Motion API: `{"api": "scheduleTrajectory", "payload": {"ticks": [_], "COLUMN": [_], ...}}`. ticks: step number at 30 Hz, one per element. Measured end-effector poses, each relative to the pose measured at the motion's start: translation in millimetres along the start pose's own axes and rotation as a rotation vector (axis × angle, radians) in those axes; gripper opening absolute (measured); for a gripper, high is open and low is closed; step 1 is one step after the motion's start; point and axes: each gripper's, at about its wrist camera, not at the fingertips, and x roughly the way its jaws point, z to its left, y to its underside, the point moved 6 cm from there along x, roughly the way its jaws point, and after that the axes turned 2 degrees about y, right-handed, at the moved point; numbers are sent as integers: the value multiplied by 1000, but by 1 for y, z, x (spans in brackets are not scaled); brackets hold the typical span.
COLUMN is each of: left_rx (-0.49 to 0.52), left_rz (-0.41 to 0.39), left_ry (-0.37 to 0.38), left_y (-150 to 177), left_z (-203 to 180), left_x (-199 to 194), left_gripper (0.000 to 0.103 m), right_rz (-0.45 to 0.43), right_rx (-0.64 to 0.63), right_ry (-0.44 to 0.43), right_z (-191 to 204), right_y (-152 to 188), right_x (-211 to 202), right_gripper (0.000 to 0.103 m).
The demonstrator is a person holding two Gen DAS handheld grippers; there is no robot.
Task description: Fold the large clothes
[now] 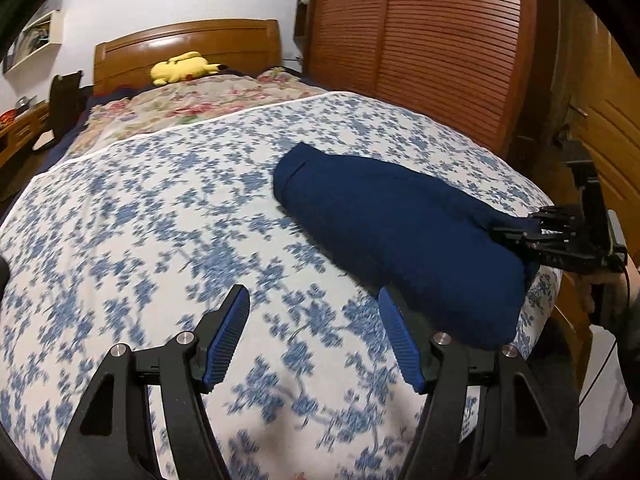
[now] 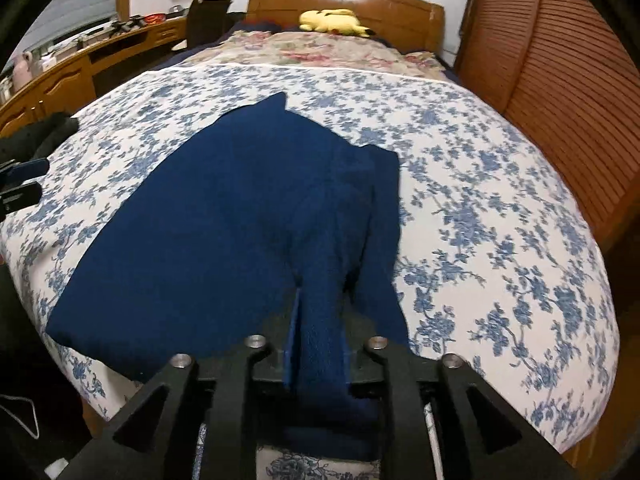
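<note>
Right gripper (image 2: 320, 320) jaws pinching navy garment (image 2: 224, 220) at bed (image 2: 500, 200) foot edge, left gripper (image 1: 314, 340) jaws spread, empty; single-point pinch probably lets fleece sag, skewing fold.

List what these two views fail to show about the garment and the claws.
- Garment near edge: right wrist view, hidden behind the right claw shut on it.
- Garment type: neither view shows sleeves or legs clearly.
- Left claw, open: its body is cut off by the bottom edge.
- Quilt pattern: blurred, left wrist view.
</note>
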Motion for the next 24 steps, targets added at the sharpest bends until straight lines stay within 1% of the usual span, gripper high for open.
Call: {"api": "scheduleTrajectory", "payload": {"ticks": [1, 3, 6, 8, 13, 16, 18, 19, 22, 24], "left_rx": [7, 19, 40, 58, 93, 117, 124, 125, 117, 100], "left_rz": [-1, -2, 2, 6, 22, 33, 38, 40, 44, 48], "left_ry": [5, 23, 46, 65, 85, 75, 61, 54, 40, 31], "left_y": [-3, -9, -19, -27, -43, -50, -54, -55, -61, -67], "left_z": [-2, -5, -9, -13, -18, -18, -17, -17, -13, -9], "left_x": [3, 11, 23, 32, 55, 68, 75, 77, 88, 95], "left_gripper": [68, 68, 68, 68, 68, 68, 68, 68, 68, 68], "right_rz": [-1, 3, 5, 5, -3, 0, -3, -1, 37, 33], "right_rx": [3, 2, 43, 85, 133, 163, 169, 173, 159, 159], "right_ry": [25, 56, 64, 54, 51, 49, 50, 46, -13, -35], "right_z": [0, 4, 5, 3, -1, -3, -3, -3, 2, 0], "right_y": [1, 2, 4, 6, 7, 9, 11, 13, 21, 20], "right_x": [-2, -3, -6, -10, -19, -12, -7, -3, 8, 8], "right_gripper": [36, 48, 56, 60, 61, 63, 67, 67, 67, 67]}}
